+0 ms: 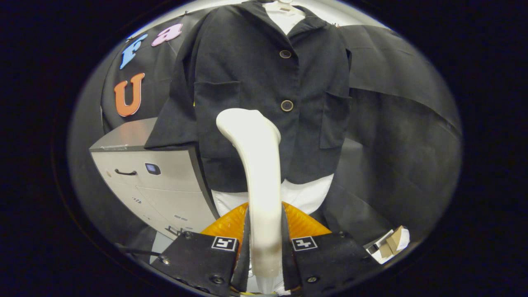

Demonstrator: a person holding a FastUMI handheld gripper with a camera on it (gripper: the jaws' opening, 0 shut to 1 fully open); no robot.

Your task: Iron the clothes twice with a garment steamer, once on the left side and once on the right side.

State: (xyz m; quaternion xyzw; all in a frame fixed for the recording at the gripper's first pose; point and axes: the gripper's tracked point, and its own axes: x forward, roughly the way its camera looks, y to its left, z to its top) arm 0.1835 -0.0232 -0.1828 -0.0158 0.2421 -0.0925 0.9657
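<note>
In the gripper view, the gripper (pixel 264 247) sits at the bottom middle of the frame. Its two fingers press on the white handle of the garment steamer (pixel 258 165), one from each side, so the tool is closed tight around it. That tight hold probably keeps the steamer from slipping or turning.

The steamer rises from between the fingers toward the middle of the frame. Its rounded head sits in front of the jacket, left of the lower button (pixel 286 105). Whether the head touches the cloth cannot be told. It looks aimed there so the steam can reach the cloth.

The dark jacket (pixel 264 74) hangs in the upper middle of the frame on a hanger (pixel 284 5), so it falls straight and flat. A white shirt (pixel 307 194) hangs under it and peeks out at the neck and below the hem. The jacket has a pocket on each side and two buttons down the middle.

An orange ridged thing (pixel 305 222) shows just behind the fingers, and what it is cannot be told.

At the lower left stands a grey cabinet (pixel 152 181) with drawers. At the lower right lies a small cardboard box (pixel 392 241).

The steamer head being left of the buttons, this looks like the pass on the left side.
</note>
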